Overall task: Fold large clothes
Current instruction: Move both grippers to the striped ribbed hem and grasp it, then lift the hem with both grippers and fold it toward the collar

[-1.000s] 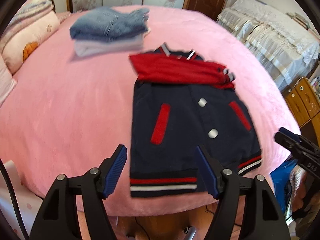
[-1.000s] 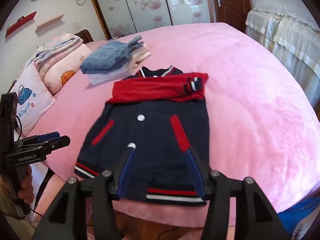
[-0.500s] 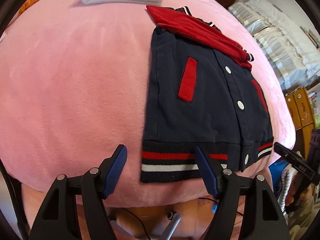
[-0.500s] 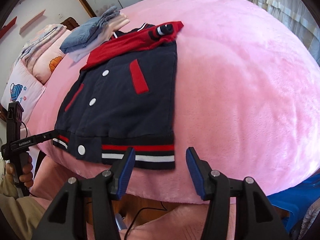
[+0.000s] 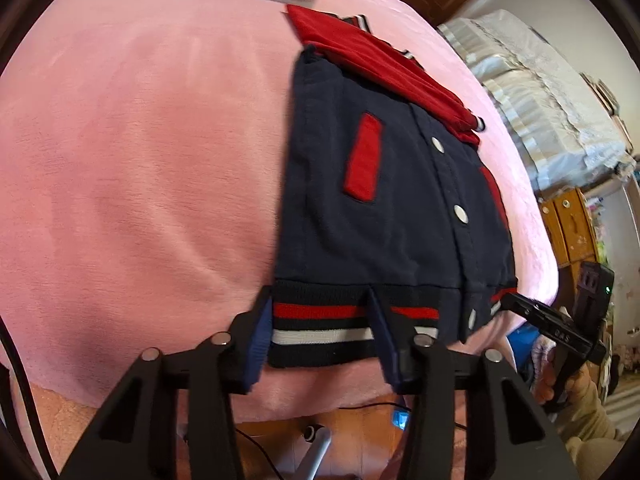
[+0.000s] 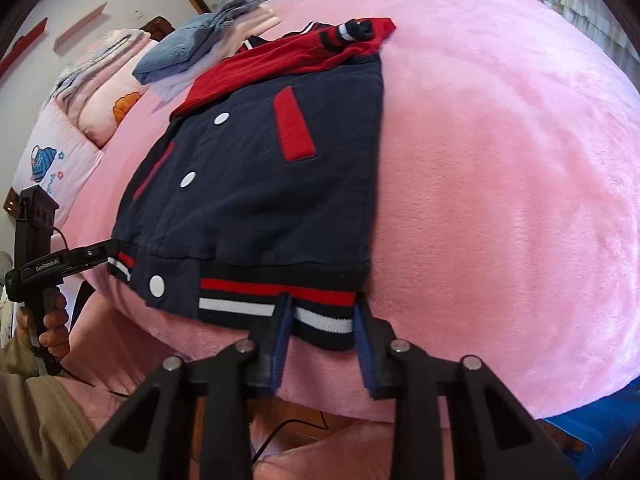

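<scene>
both hand-held grippers, left (image 5: 320, 312) and right (image 6: 322, 314), straddle the jacket (image 5: 384, 200) hem, fingers apart.

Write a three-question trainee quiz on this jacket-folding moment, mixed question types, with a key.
1. True or false: the red sleeves lie folded across the top of the jacket.
2. Multiple choice: where are the left gripper and right gripper? A) on the collar B) at the two corners of the striped hem C) on the stack of folded clothes
3. Fill in: the jacket lies on a ____ blanket.

Key:
1. True.
2. B; each gripper's open fingers straddle a hem corner at the near bed edge, not yet shut on it.
3. Pink.
</scene>
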A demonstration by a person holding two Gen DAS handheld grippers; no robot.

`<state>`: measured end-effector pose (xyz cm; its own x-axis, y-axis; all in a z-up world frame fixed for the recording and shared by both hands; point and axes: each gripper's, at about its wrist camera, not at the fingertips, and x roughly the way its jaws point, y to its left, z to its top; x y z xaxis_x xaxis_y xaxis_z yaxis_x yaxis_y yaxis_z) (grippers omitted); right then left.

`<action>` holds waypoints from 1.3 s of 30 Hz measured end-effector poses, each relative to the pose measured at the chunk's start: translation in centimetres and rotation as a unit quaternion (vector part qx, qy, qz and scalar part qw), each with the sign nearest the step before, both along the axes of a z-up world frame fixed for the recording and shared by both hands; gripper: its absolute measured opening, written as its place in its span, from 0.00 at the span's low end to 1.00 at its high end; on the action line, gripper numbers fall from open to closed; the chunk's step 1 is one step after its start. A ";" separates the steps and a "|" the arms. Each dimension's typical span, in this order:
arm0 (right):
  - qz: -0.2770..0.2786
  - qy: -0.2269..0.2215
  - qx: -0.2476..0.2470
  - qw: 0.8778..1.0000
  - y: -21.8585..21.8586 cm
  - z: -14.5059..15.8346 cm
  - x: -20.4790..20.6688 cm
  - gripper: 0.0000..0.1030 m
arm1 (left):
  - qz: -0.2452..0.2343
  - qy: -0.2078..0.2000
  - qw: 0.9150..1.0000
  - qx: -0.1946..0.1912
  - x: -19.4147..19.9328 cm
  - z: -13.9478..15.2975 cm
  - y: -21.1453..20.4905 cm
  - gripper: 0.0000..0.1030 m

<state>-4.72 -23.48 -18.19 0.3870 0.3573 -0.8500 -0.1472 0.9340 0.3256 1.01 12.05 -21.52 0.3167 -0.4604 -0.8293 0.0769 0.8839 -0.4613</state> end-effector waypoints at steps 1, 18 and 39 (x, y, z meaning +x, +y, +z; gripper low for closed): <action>0.000 0.001 0.001 1.000 0.0 0.0 0.0 0.28 | -0.003 -0.001 1.000 0.007 0.0 0.0 -0.3 0.43; 0.018 -0.033 0.037 0.999 0.3 3.7 0.2 0.10 | -0.013 -0.008 0.997 -0.082 1.7 4.2 -1.6 0.09; -0.140 -0.101 0.167 0.971 -5.8 8.9 22.2 0.44 | 0.144 -0.022 0.983 -0.113 24.4 6.4 1.7 0.37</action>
